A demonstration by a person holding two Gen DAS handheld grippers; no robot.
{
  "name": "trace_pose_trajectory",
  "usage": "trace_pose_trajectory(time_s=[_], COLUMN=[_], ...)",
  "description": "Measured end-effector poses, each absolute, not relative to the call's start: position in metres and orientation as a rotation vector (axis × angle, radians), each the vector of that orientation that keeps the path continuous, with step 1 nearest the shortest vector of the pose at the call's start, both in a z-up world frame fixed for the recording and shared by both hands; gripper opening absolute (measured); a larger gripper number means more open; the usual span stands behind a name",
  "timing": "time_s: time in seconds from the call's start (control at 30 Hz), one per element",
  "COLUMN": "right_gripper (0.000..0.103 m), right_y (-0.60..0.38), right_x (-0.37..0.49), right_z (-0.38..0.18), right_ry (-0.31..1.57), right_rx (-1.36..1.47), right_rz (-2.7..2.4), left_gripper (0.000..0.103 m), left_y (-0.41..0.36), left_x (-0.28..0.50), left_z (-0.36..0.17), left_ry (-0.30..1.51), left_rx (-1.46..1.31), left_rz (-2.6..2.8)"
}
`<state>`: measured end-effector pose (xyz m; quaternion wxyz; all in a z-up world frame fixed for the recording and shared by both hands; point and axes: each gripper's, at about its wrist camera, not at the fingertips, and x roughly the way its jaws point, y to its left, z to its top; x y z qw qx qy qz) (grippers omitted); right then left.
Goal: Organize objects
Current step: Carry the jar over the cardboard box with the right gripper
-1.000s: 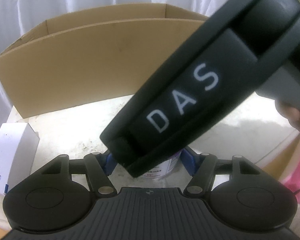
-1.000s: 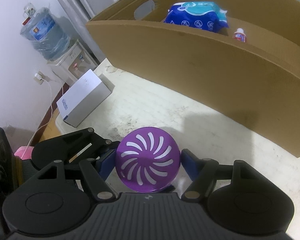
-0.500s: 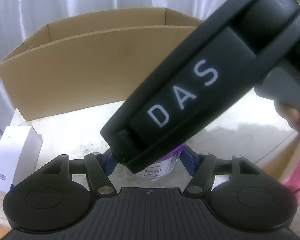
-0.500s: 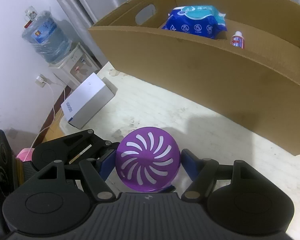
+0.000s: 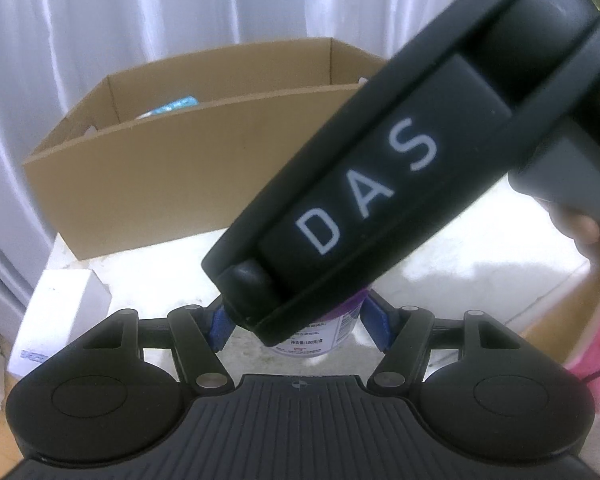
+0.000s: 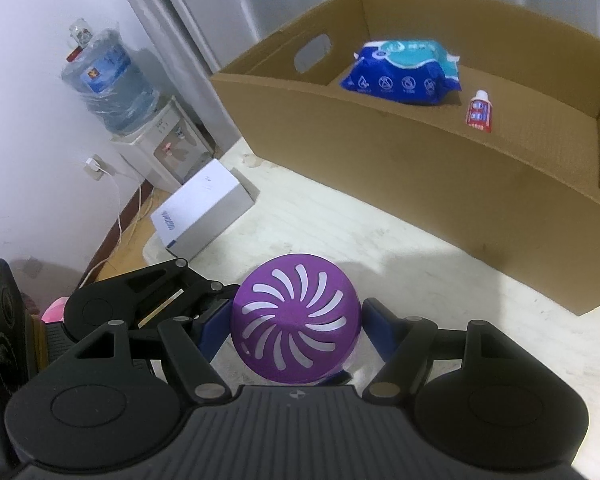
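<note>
Both grippers sit at the purple air freshener [image 6: 296, 320], a small jar with a swirl-vented dome lid and a white labelled body, standing between the blue pads of each.

Right gripper [image 6: 296, 334]: jaws flank the dome on both sides, pads touching or nearly so; looks like grasping, cannot tell for sure. Left gripper [image 5: 300, 322]: its pads stand either side of the jar's lower body [image 5: 320, 332], gap visible on the right, so jaws released. The right gripper's black housing marked "DAS" [image 5: 380, 200] crosses the left view and hides the jar's top.

Jar is on the near part of the white tabletop [image 6: 340, 232], in front of the cardboard box [image 6: 420, 168]. Inside the box: blue wipes pack [image 6: 400, 72], small red-and-white bottle [image 6: 480, 112]. White carton [image 6: 204, 208] at the tabletop's left edge. Water dispenser [image 6: 140, 120] far left by the wall.
</note>
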<state>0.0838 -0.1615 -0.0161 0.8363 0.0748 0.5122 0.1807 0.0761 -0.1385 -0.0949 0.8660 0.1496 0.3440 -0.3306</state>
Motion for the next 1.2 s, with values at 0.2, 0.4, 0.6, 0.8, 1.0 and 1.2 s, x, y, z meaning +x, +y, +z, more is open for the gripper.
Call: trace_pose_trajectory(time_s=[0.2,0.4,0.6,0.8,1.0,1.2], right_gripper=[0.074,0.074,0.074,0.074,0.074,0.074], right_y=[-0.164,-0.174,-0.193,-0.215,-0.236,-0.261], right_x=[0.074,0.068,0.073,0.094,0.125,0.167], right_z=[-0.002,0.018,0.050,0.079,0.097,0.095], right_ry=[1.048,1.013,0.985,0.970,0.992,1.041], right_rx=[0.164,0.170,0.163,0.134,0.068,0.062], right_rz=[0.400,0.422,0.440,0.450,0.429,0.403], left_gripper=[0.065,0.065,0.065,0.065,0.065,0.065], left_y=[-0.139,-0.152,-0.173,-0.197,-0.228,-0.256], left_x=[0.065,0.056,0.057,0.078,0.115,0.166], left_z=[-0.079,-0.056,-0.026,0.002,0.019,0.022], left_ry=[0.692,0.658,0.604,0.576,0.594,0.675], left_rx=[0.337,0.362,0.381,0.393,0.398,0.363], left_rz=[-0.671,-0.647,-0.636,-0.650,-0.693,-0.740])
